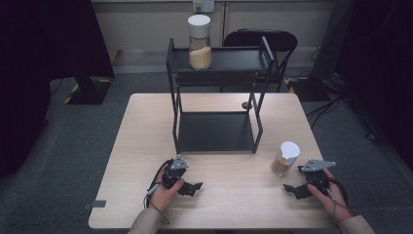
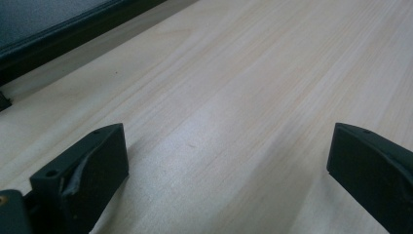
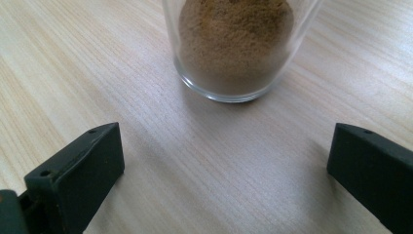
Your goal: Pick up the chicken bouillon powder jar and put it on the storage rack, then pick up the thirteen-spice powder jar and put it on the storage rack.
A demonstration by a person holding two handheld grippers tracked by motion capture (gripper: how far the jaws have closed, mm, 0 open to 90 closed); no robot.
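A glass jar with a white lid and brown powder (image 1: 285, 159) stands on the wooden table near the right front. My right gripper (image 1: 291, 190) rests just in front of it, open, jaws wide apart with nothing between them; the jar's base (image 3: 234, 53) stands a short way ahead of them. A second, taller white-lidded jar with pale powder (image 1: 199, 43) stands on the top shelf of a black two-tier rack (image 1: 218, 92). My left gripper (image 1: 195, 187) lies open on the table in front of the rack, over bare wood (image 2: 229, 126).
The rack's lower shelf (image 1: 216, 131) is bare. A small dark round object (image 1: 246, 105) lies on the table behind the rack. A black chair (image 1: 263, 41) stands beyond the table. Bare tabletop (image 1: 238, 175) stretches between the two grippers.
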